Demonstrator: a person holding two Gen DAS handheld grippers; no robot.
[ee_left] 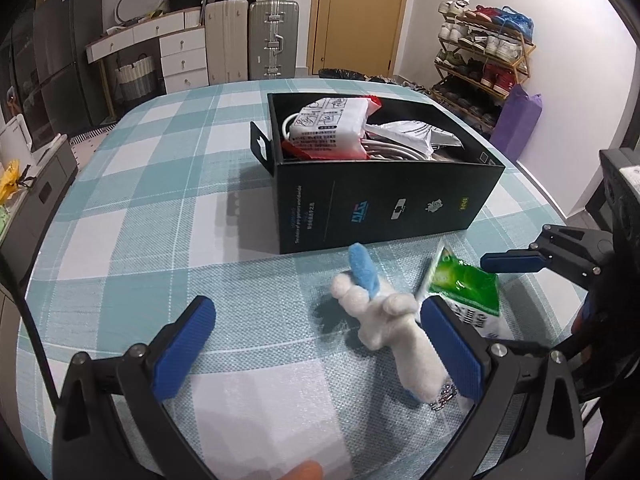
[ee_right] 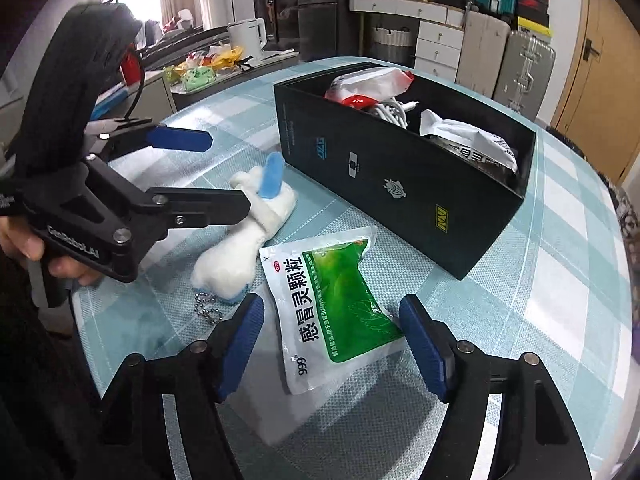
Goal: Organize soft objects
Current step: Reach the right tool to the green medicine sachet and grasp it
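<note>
1. Lying on the checked tablecloth (ee_left: 132, 208) just in front of the black box (ee_left: 384, 204), the white plush toy (ee_left: 400, 332) with a blue ear sits between the blue pads of the left gripper (ee_left: 320, 344) — its jaws stand wide apart, and the toy lies close against one pad without being gripped.
2. Beside the toy, also in front of the box, a green-and-white sachet (ee_right: 340, 312) lies flat, its lower end between the spread fingers of the right gripper (ee_right: 332, 344); neither pad presses on it, so nothing is held.
3. Inside the box are a red-and-white packet (ee_left: 332, 128), white cables and a silvery pouch (ee_right: 472, 140).
4. Only the right wrist view shows the sachet's printed face, the toy's bead chain (ee_right: 208, 308) in full, and a hand (ee_right: 24, 248) on the left gripper's handle — the left wrist view shows the sachet largely hidden by a pad.
</note>
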